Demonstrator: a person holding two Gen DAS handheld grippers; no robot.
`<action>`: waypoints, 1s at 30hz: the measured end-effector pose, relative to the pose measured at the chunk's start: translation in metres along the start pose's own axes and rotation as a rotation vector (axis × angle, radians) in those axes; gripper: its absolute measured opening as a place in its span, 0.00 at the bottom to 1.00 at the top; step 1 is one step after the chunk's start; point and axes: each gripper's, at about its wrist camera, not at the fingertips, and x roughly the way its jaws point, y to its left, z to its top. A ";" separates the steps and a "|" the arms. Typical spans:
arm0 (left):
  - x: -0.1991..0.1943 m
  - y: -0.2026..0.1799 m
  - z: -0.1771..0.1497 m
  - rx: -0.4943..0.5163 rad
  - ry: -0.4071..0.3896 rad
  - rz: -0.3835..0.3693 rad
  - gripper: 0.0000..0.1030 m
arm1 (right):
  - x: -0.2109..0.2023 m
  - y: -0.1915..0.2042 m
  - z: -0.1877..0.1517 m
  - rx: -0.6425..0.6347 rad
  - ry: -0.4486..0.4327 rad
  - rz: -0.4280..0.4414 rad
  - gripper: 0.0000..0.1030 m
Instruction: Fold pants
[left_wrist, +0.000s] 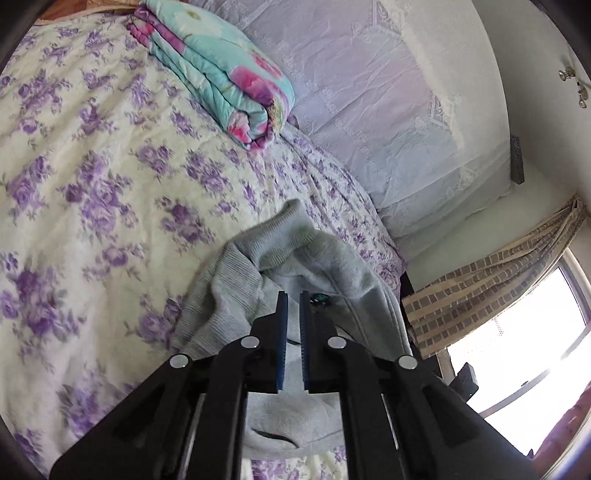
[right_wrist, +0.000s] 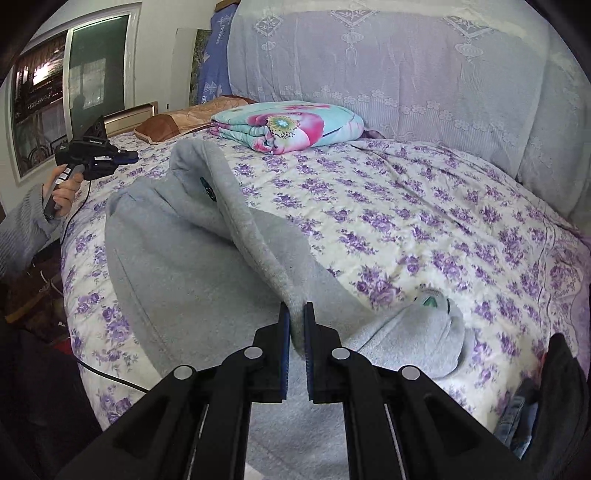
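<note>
**Grey pants caught mid-fold on flowered bed**

Far left, aloft over the bed's edge: left gripper (left_wrist: 293, 295), carried in the left hand (right_wrist: 64, 192), jaws drawn near together with only a thin slit between, seemingly pinching nothing; seen from its own camera, looking down on a ribbed hem of the cloth just ahead and below. Stretching between the two tools across the purple-flowered bedspread (right_wrist: 406, 221): one pair of grey pants (right_wrist: 177, 258), long axis running from the right gripper forward and to its left, one edge pulled up into a raised ridge. At the near end of that ridge: right gripper (right_wrist: 297, 314), clamped on the fold of fabric, far the nearer of the two to the cloth. Just to its right, flat on the bed, a leg end bearing a small green mark. Likely hinge of the coming move: ridge carried across, perpendicular to that long axis, so that one leg lands on the other.

Count: one pair of pants, two grippers, one folded quilt (right_wrist: 295, 125) well ahead, one brown pillow (right_wrist: 162, 125) ahead-left.
</note>
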 end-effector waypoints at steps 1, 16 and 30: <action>0.007 -0.010 0.000 0.005 0.020 -0.004 0.14 | -0.001 0.000 -0.001 0.006 0.000 0.001 0.07; 0.104 -0.067 0.035 -0.093 0.184 0.377 0.60 | -0.018 0.009 -0.036 0.066 -0.001 0.012 0.07; 0.051 -0.080 0.039 0.038 -0.030 0.074 0.11 | -0.037 -0.014 -0.006 0.074 -0.133 -0.044 0.07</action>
